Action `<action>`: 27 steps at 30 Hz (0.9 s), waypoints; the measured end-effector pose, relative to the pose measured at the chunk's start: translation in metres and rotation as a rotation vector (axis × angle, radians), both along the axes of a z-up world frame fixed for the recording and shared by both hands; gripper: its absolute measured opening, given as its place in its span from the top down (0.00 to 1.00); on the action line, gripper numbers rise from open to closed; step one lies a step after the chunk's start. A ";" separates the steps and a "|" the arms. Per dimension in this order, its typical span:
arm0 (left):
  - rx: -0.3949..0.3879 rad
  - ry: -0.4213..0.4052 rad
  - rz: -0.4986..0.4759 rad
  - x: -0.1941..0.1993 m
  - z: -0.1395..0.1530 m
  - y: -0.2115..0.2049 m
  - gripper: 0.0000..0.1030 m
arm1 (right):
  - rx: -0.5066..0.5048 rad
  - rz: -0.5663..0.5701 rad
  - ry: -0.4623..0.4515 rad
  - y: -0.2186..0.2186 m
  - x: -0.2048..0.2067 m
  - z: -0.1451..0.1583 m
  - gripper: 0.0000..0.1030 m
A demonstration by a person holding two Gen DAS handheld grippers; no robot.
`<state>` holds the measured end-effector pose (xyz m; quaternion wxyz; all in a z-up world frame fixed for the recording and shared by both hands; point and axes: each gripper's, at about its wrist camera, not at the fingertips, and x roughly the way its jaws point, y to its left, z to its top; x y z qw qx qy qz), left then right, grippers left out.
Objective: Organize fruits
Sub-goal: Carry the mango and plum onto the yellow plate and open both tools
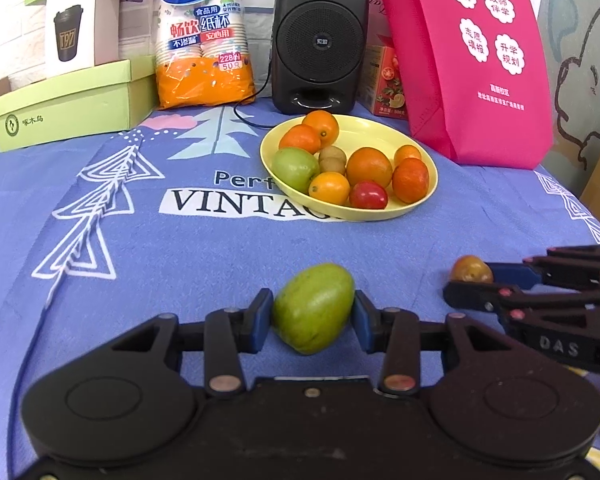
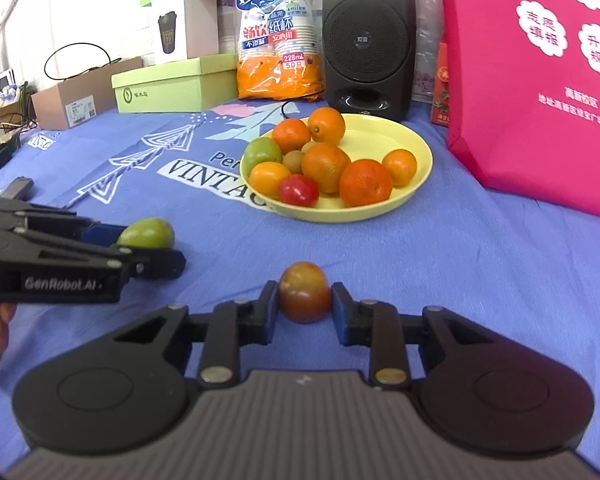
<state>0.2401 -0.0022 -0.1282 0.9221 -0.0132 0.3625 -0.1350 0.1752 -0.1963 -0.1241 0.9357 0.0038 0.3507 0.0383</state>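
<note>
My left gripper (image 1: 314,310) is shut on a green fruit (image 1: 314,308), its blue pads touching both sides; it also shows in the right wrist view (image 2: 146,234). My right gripper (image 2: 305,300) is shut on a small reddish-yellow tomato (image 2: 305,292), also in the left wrist view (image 1: 471,269). Both fruits sit low over the blue cloth (image 1: 160,264). A yellow plate (image 1: 430,196) ahead holds several oranges, a green fruit, two kiwis and a red tomato (image 1: 368,195). The plate also shows in the right wrist view (image 2: 420,184).
A black speaker (image 1: 320,36), an orange pack of paper cups (image 1: 202,36), a green box (image 1: 68,104) and a pink bag (image 1: 480,60) stand behind the plate. A cable (image 1: 248,114) runs from the speaker. A cardboard box (image 2: 80,96) stands at the far left.
</note>
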 end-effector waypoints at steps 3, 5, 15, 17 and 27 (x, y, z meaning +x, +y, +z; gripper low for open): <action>0.021 -0.002 -0.001 -0.007 0.002 -0.003 0.60 | 0.005 0.000 -0.003 0.002 -0.018 0.002 0.73; 0.019 0.001 -0.003 -0.011 0.004 -0.004 0.60 | 0.007 0.000 -0.007 0.002 -0.028 0.004 0.74; 0.041 -0.050 -0.063 -0.016 0.039 -0.013 0.60 | -0.011 0.003 -0.069 -0.004 -0.039 0.033 0.73; 0.055 -0.064 -0.077 -0.011 0.049 -0.017 0.60 | -0.033 0.010 -0.090 -0.006 -0.032 0.042 0.73; 0.105 -0.138 -0.145 0.041 0.091 -0.035 0.60 | -0.116 0.060 -0.191 -0.017 0.017 0.095 0.73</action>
